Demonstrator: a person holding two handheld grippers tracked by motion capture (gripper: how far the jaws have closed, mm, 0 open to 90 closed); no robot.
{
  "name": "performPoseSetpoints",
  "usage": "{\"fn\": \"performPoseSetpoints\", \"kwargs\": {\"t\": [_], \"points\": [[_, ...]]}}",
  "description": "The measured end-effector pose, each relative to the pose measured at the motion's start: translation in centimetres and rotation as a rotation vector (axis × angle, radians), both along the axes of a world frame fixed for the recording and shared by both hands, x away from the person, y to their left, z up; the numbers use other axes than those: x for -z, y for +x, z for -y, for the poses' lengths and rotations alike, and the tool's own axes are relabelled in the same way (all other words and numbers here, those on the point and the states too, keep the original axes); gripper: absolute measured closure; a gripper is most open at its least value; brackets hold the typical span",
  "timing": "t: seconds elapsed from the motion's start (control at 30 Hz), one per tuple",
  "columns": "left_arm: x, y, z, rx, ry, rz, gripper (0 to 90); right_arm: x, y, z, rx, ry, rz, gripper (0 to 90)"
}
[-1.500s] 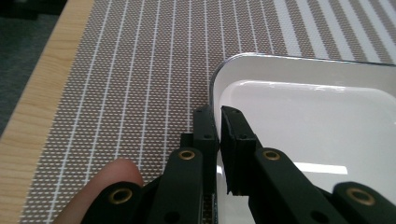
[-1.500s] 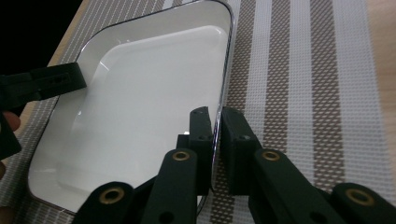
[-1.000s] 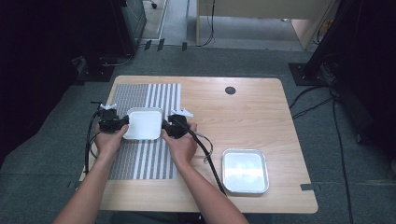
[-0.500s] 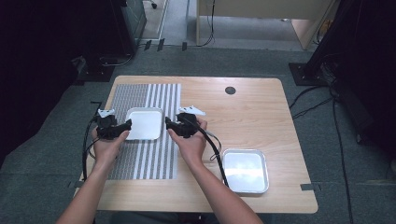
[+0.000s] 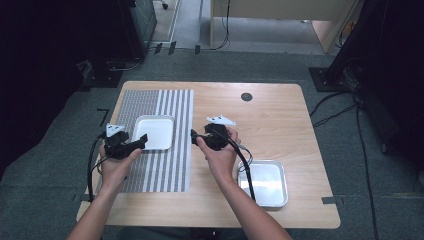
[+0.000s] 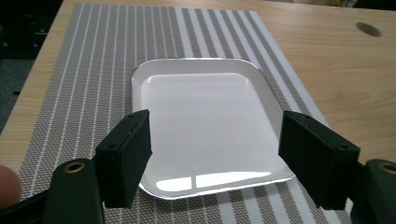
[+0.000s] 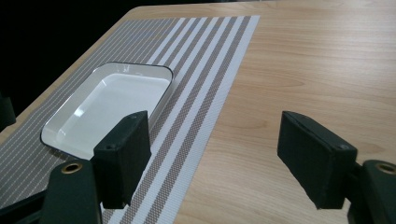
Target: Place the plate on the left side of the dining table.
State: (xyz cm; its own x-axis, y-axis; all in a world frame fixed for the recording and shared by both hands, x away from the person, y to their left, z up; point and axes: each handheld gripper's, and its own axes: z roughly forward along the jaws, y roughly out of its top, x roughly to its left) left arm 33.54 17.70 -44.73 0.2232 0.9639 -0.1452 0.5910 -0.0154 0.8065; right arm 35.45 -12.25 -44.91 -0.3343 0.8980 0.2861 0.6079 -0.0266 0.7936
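— What's the bench like on your screen?

— I see a pale wooden bench (image 5: 280, 130) on grey carpet, with dark equipment and cables around it. A striped mat (image 5: 155, 145) covers its left part, and the white tray (image 5: 154, 132) I've been working with lies flat on that mat. A second tray (image 5: 263, 182) sits on bare wood, well to the right of the white one and nearer me.

— And the claws?

— My left claw (image 5: 141, 141) hangs just off the white tray's left near corner, jaws spread, nothing between them. My right claw (image 5: 194, 137) is to the tray's right, over the mat's edge, also spread and empty. Both have just been opening, and neither touches the tray.

— Anything the close views add?

— My left gripper view looks straight across the tray (image 6: 205, 121) between the pads and shows a glare along its near rim. My right gripper view has the tray (image 7: 107, 107) off to one side, showing its dark-edged rim and raised wall.
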Motion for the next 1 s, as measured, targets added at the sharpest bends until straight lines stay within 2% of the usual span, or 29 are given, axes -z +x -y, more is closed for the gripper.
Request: {"fn": "performPoseSetpoints", "kwargs": {"t": [0.1,0.23,0.33,0.43,0.7,0.87,1.0], "points": [[-0.4,-0.7,0.3,0.017,-0.018,0.012,23.5,-0.3,-0.6,0.9,0.002,-0.021,0.01,25.6],[-0.9,-1.4,0.8,0.056,-0.021,0.019,18.6,-0.4,-1.4,2.2,-0.002,-0.031,0.008,24.9],[-1.3,-2.3,1.0,0.06,-0.032,0.04,16.8,-0.6,-2.0,3.2,-0.008,-0.034,0.009,24.5],[-1.5,-3.0,1.3,0.043,-0.012,0.062,15.9,-0.7,-2.6,4.4,-0.01,-0.037,0.009,24.2],[-1.2,-4.7,1.9,0.071,-0.019,0.063,15.2,-0.8,-4.1,7.7,0.03,-0.039,0.018,23.6],[-0.6,-5.5,1.8,0.072,-0.053,0.048,14.8,-0.5,-5.1,9.8,0.058,-0.043,0.015,23.5],[0.1,-6.2,1.7,0.071,-0.041,0.041,14.8,-0.1,-5.8,11.2,0.077,-0.046,0.011,23.5]]}}
